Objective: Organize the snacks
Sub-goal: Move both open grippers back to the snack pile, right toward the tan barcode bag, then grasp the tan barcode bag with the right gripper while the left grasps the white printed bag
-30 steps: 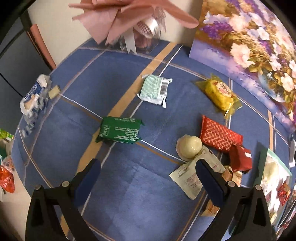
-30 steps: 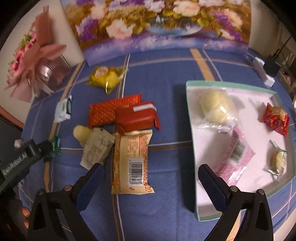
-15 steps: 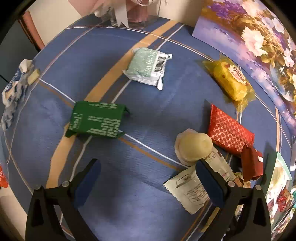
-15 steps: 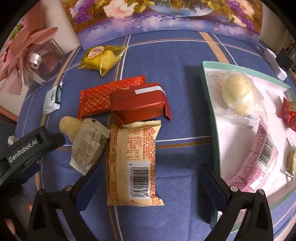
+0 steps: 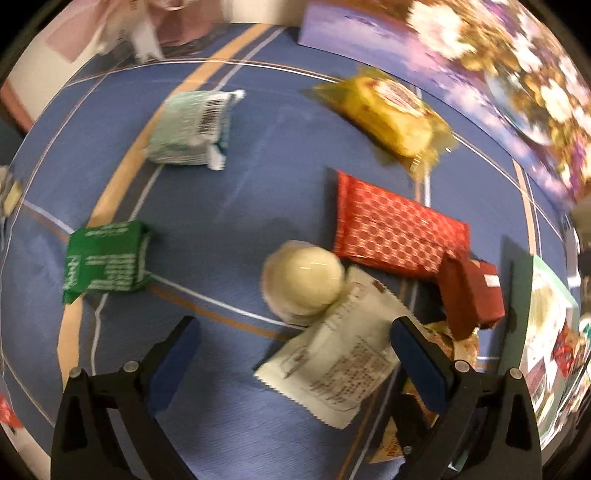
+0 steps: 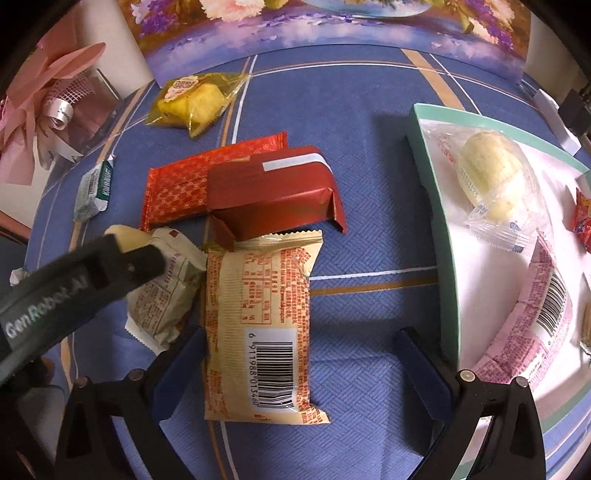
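My left gripper [image 5: 295, 350] is open, low over the blue cloth. A white printed packet [image 5: 332, 362] lies between its fingers, with a cream round bun [image 5: 303, 282] just beyond. Farther off lie a red patterned packet [image 5: 395, 232], a dark red packet [image 5: 471, 291], a yellow packet [image 5: 388, 110], a pale green packet [image 5: 192, 127] and a green packet [image 5: 107, 258]. My right gripper [image 6: 301, 369] is open around the barcode end of a beige packet [image 6: 262, 321]. The dark red packet [image 6: 273, 195] overlaps its far end. The left gripper [image 6: 74, 284] reaches in over the white packet [image 6: 166, 295].
A green-rimmed tray [image 6: 428, 166] at the right holds a wrapped cream bun [image 6: 491, 177], a pink packet [image 6: 535, 314] and a small red packet [image 6: 581, 210]. A flower painting [image 6: 332, 29] stands at the back. A pink ribboned gift [image 6: 55, 96] sits back left.
Both grippers have moved forward and lower toward the snacks. The left one swung right onto the white packet and bun; the right one closed in on the beige packet. Both stayed open.
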Tool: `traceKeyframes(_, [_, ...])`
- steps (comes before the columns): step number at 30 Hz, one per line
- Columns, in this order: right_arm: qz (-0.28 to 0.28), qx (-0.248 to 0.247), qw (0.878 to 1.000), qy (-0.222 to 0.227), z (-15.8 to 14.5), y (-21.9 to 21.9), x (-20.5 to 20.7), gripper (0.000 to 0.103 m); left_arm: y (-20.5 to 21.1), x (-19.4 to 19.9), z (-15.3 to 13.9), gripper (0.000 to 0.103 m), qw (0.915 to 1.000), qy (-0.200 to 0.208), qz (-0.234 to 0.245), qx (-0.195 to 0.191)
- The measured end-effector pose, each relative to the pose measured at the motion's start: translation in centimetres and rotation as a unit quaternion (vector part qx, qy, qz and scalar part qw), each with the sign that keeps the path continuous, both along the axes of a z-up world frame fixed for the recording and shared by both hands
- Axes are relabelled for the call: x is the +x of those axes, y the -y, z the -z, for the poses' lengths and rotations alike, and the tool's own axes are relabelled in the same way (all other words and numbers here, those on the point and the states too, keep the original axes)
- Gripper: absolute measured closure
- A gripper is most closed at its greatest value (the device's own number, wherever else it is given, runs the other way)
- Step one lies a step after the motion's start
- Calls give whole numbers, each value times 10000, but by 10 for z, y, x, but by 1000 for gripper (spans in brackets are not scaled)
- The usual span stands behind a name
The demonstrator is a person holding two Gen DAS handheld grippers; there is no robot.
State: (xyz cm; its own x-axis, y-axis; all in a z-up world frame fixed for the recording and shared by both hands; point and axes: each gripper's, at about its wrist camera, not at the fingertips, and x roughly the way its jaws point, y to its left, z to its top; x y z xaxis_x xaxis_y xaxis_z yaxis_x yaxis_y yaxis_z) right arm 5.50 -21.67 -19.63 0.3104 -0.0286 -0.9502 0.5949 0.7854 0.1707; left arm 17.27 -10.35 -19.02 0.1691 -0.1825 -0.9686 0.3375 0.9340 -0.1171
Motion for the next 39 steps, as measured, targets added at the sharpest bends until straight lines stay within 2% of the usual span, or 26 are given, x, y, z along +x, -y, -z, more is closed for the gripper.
traceKeyframes(8, [-28,-40,10000,-34,2,-2,1,0,13,1,4,1,9998,-31,180,-9])
traceKeyframes(15, [-32,-33,10000,-49,4,-3,3,0,-14,21,14,1,9990,-213,-354,-154])
traceKeyframes(22, [-30,-32,10000,-50,4,-3,3,0,-35,27,14,1,9976,-253,-635,-136])
traceKeyframes(27, [-37,-45,10000,-61,4,-3,2,0,-12,8,0,1,9994,-147,-306,-7])
traceKeyframes(32, [-40,-47,10000,-63,5,-3,2,0,12,-5,2,1,9997,-185,136,8])
traceKeyframes(36, [-54,-57,9999,-75,6,-3,2,0,18,-8,4,1,9997,-209,142,74])
traceKeyframes(39, [-64,-68,9999,-85,7,-3,2,0,5,-1,7,1,9998,-204,-31,73])
